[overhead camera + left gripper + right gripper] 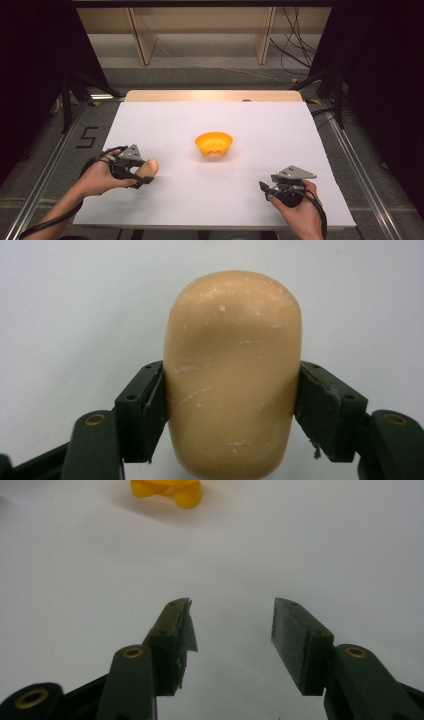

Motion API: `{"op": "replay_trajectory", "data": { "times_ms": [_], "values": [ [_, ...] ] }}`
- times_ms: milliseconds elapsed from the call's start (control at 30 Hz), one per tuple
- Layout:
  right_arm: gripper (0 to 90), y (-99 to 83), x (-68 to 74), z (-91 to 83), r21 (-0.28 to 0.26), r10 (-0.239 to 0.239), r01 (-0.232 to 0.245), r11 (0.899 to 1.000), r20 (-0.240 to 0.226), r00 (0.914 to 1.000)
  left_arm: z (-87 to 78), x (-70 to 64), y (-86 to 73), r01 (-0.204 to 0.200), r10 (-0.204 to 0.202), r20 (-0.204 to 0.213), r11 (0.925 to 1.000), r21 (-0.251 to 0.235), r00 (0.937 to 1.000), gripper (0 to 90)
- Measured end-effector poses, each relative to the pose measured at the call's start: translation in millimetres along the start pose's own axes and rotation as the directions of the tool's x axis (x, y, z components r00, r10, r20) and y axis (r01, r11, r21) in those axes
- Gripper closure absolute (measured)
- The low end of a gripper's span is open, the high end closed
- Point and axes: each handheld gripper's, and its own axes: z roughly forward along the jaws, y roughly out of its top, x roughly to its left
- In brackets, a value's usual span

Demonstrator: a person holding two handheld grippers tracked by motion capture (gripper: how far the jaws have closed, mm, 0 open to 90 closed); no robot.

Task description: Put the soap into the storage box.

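The left gripper [145,175] is clamped on a tan, rounded loaf-shaped object [232,375], one jaw pressed flat against each long side, about halfway along its length. Its skin looks smooth and faintly scuffed, with no dent where the pads bite, so it is probably stiff, light and a little slippery; a hold across the narrow waist, as here, seems the safest, since the domed end ahead of the jaws offers nothing to grip. The left hand [97,177] holds the tool low over the white table [280,165], jaws aimed forward and to the right. The orange bowl [214,142] sits well ahead of it. The right gripper [232,625] stands spread and empty, hovering near the table, with the bowl far beyond its tips
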Motion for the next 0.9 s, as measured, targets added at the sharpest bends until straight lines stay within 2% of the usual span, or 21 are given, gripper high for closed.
{"op": "replay_trajectory", "data": {
  "times_ms": [100,200,367,400,500,533,567,633,667,867,900],
  "values": [
    [50.1,0.0,0.1,0.3,-0.010,0.005,-0.005,1.000,-0.006,1.0000,-0.3,0.7,1.6,-0.009,0.009,0.007,1.0000,0.000,0.9999,32.5],
    [50.2,-0.2,-1.4,0.5,-0.016,-0.018,0.018,1.000,0.003,0.9998,0.7,0.7,3.7,-0.014,0.013,-0.008,0.9998,-0.012,0.9999,32.5],
    [50.1,-0.2,-1.3,0.6,-0.016,-0.019,0.019,1.000,0.003,0.9998,2.9,0.3,7.3,0.002,-0.002,0.013,0.9999,-0.012,0.9999,32.5],
    [50.1,-0.2,-1.3,0.6,-0.017,-0.019,0.019,1.000,0.003,0.9998,3.1,0.3,9.4,-0.017,0.017,0.003,0.9998,-0.014,0.9999,32.5],
    [50.1,-0.2,-1.3,0.6,-0.018,-0.018,0.018,1.000,0.005,0.9998,3.8,-1.3,11.2,-0.009,0.009,0.007,0.9997,-0.021,0.9999,32.5],
    [50.2,-0.2,-1.4,0.5,-0.018,-0.018,0.018,1.000,0.005,0.9998,4.2,-1.3,12.6,-0.023,0.023,0.003,0.9994,-0.027,0.9997,32.5],
    [50.1,0.4,-0.1,-0.3,-0.013,0.007,-0.007,1.000,-0.001,1.0000,4.6,-1.7,13.5,-0.016,0.016,0.001,0.9996,-0.022,0.9999,32.5],
    [50.1,0.4,0.2,-0.3,-0.009,0.017,-0.017,1.000,-0.010,0.9998,5.9,-1.9,15.7,-0.014,0.014,0.015,0.9996,-0.024,0.9998,32.5],
    [50.1,0.5,0.2,-0.5,-0.010,0.016,-0.016,1.000,-0.009,0.9998,5.7,-1.6,16.6,-0.029,0.029,0.008,0.9994,-0.022,0.9996,32.5],
    [50.2,0.5,-0.3,-0.9,-0.019,0.006,-0.006,1.000,0.003,1.0000,6.6,-1.3,20.4,-0.042,0.043,0.002,0.9988,-0.026,0.9991,32.5],
    [50.2,0.6,-0.3,-0.9,-0.022,0.004,-0.004,1.000,0.004,1.0000,6.9,-1.9,20.7,-0.032,0.032,0.003,0.9990,-0.031,0.9995,32.5]
  ]
}}
